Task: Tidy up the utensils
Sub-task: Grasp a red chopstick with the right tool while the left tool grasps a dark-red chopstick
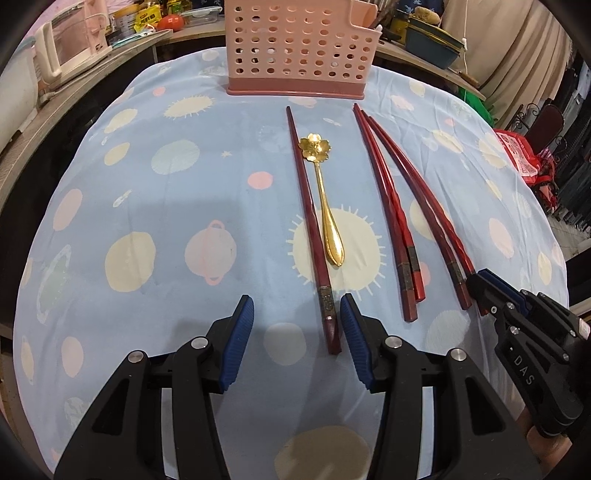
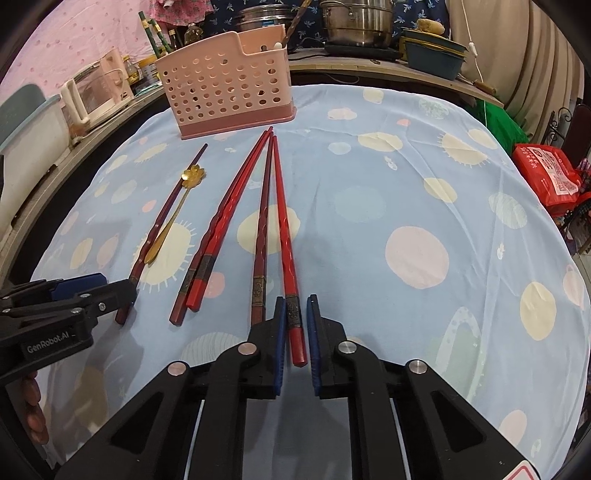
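Five faceted lacquered chopsticks (image 2: pixel 284 236), flower-bowled gold spoon (image 1: pixel 325 199)

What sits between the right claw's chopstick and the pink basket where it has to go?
Nothing visible blocks it. The right claw straddles the bright red chopstick, and the cloth from its tip to the pink basket lies bare. The dark chopstick lies close along its left, nearly touching near the tips, so lift straight up first.

A home kitchen. Steel pots (image 2: pixel 356 22) and a toaster oven (image 1: pixel 68 46) crowd the counter. A pink cutlery basket (image 2: pixel 225 88) stands nearby.
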`<state>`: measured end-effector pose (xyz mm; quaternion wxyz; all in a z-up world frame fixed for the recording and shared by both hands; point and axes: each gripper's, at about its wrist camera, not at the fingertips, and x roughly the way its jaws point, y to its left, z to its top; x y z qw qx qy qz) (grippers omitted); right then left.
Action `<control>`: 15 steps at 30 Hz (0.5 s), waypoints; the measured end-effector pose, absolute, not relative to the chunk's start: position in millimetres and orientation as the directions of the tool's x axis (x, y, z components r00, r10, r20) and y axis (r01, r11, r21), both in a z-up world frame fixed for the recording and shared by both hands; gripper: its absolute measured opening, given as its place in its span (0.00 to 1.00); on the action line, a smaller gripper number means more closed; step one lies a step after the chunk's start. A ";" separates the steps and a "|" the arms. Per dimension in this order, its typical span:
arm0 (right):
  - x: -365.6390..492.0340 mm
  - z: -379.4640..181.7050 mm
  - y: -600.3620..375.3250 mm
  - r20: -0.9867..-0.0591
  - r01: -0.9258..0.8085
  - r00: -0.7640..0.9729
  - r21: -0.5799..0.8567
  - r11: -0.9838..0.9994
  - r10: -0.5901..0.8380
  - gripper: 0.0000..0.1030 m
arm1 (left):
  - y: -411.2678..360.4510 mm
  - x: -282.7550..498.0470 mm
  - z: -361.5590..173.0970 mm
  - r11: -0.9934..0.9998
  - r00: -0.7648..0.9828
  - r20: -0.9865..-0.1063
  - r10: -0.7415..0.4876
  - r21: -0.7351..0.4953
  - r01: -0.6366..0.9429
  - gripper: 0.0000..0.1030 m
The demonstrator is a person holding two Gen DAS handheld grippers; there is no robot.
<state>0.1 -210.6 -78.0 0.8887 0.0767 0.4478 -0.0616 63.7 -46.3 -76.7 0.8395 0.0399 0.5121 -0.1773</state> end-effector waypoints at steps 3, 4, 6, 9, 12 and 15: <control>0.3 -78.0 -210.3 -0.805 0.177 0.592 0.083 0.981 -0.039 0.09 | -47.8 63.6 -77.1 0.932 0.416 -0.872 -0.256 -0.108 0.346 0.43; 0.1 -77.9 -210.7 -0.805 0.177 0.592 0.087 0.980 -0.036 0.08 | -47.3 64.0 -77.1 0.932 0.417 -0.872 -0.257 -0.110 0.345 0.42; 0.0 -77.9 -211.0 -0.805 0.176 0.592 0.093 0.980 -0.030 0.08 | -46.3 64.5 -77.0 0.932 0.418 -0.871 -0.259 -0.112 0.345 0.33; 0.0 -78.0 -210.9 -0.806 0.176 0.592 0.103 0.979 -0.021 0.08 | -44.6 64.8 -77.2 0.931 0.416 -0.870 -0.264 -0.117 0.346 0.23; -0.6 -77.7 -210.3 -0.806 0.175 0.592 0.108 0.979 -0.016 0.08 | -43.1 65.5 -77.1 0.928 0.408 -0.870 -0.276 -0.130 0.350 0.11; -1.8 -76.8 -211.1 -0.806 0.176 0.591 0.123 0.977 -0.005 0.08 | -39.8 65.7 -77.1 0.926 0.398 -0.870 -0.290 -0.150 0.347 0.07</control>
